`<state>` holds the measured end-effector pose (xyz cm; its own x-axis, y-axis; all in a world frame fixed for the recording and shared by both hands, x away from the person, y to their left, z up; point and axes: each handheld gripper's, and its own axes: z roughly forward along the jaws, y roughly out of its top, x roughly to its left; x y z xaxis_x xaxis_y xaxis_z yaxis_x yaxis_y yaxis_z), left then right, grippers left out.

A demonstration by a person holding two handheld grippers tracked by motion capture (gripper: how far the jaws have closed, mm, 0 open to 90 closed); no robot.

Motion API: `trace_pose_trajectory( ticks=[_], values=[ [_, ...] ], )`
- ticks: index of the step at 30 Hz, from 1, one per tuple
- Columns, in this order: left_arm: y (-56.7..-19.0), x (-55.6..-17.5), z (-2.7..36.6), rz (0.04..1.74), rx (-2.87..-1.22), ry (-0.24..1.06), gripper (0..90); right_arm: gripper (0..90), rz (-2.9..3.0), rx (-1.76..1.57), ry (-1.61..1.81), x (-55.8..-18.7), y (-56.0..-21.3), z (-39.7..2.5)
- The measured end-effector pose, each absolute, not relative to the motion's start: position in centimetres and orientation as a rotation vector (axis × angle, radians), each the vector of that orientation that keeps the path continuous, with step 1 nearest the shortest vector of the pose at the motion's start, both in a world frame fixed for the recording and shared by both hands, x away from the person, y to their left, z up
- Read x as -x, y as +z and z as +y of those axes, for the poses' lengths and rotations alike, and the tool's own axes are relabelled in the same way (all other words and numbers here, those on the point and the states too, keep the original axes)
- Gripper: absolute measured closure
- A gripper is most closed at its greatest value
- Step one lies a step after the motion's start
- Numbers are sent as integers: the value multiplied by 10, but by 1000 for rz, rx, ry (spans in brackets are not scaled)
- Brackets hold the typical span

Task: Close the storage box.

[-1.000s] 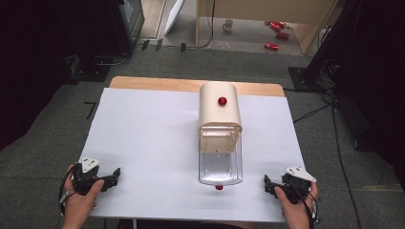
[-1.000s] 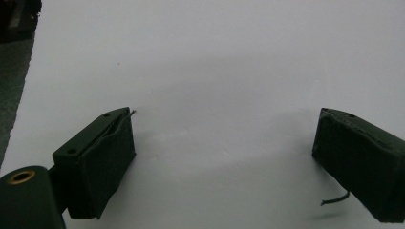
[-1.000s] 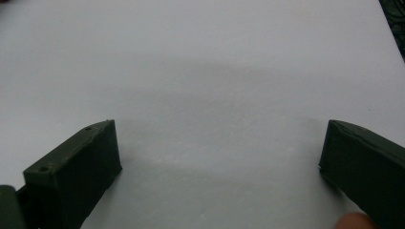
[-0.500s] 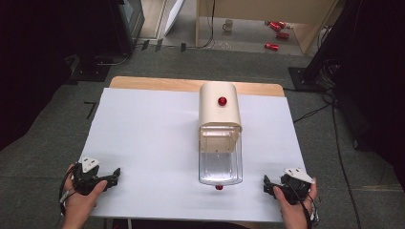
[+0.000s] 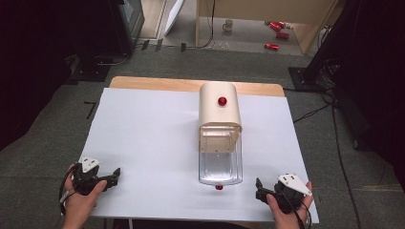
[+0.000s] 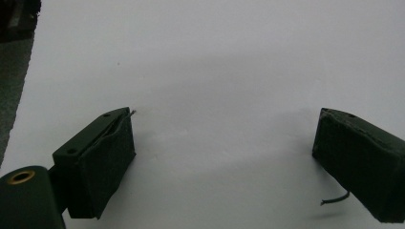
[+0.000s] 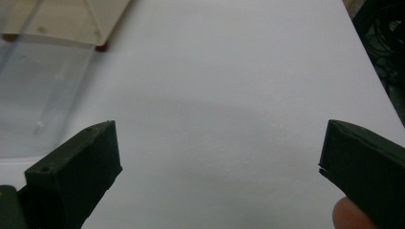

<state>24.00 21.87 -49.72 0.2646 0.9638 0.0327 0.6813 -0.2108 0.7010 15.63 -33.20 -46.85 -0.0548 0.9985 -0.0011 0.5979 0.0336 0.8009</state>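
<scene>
A cream box-shaped appliance (image 5: 219, 107) with a red knob (image 5: 222, 100) on top lies in the middle of the white-covered table (image 5: 153, 133). Its clear plastic container (image 5: 219, 164) points toward me, and a small red knob (image 5: 218, 187) sits at its near end. My left gripper (image 5: 114, 175) rests at the near left corner, open, with bare white sheet between its jaws (image 6: 224, 124). At the near right, my right gripper (image 5: 258, 189) is open too (image 7: 220, 143). In the right gripper view the clear container (image 7: 43, 90) lies to the upper left.
The wooden tabletop edge (image 5: 191, 85) shows at the far side. On the floor beyond lie red cans (image 5: 276, 26), a mug (image 5: 229, 24) and cables (image 5: 310, 114). Dark stands flank the table.
My right gripper has slid a little toward the near edge of the table. The left gripper and the appliance have stayed put.
</scene>
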Motion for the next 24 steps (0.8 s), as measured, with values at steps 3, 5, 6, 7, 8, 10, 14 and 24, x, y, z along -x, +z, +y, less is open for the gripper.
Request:
trace_pose_trajectory(
  ticks=[3,5,6,7,8,10,14,24],
  values=[
    [-497,-240,219,1481,-1971,644,68,0,1740,-1597,884,-153,-464,-323],
    [-497,-240,219,1481,-1971,644,68,0,1748,-1590,905,-151,-461,-317],
    [-497,-240,219,1481,-1971,644,69,0,1750,-1585,910,-149,-459,-314],
    [-497,-240,219,1481,-1971,644,68,0,1754,-1571,915,-147,-456,-311],
    [-497,-240,219,1481,-1971,644,69,0,1757,-1565,926,-145,-454,-308],
    [-497,-240,219,1481,-1971,644,68,0,1762,-1556,938,-144,-451,-305],
    [-497,-240,219,1481,-1972,644,68,0,1790,-1521,994,-138,-442,-294],
    [-497,-240,218,1485,-1971,648,68,0,1854,-1460,1099,-131,-434,-281]
  ],
)
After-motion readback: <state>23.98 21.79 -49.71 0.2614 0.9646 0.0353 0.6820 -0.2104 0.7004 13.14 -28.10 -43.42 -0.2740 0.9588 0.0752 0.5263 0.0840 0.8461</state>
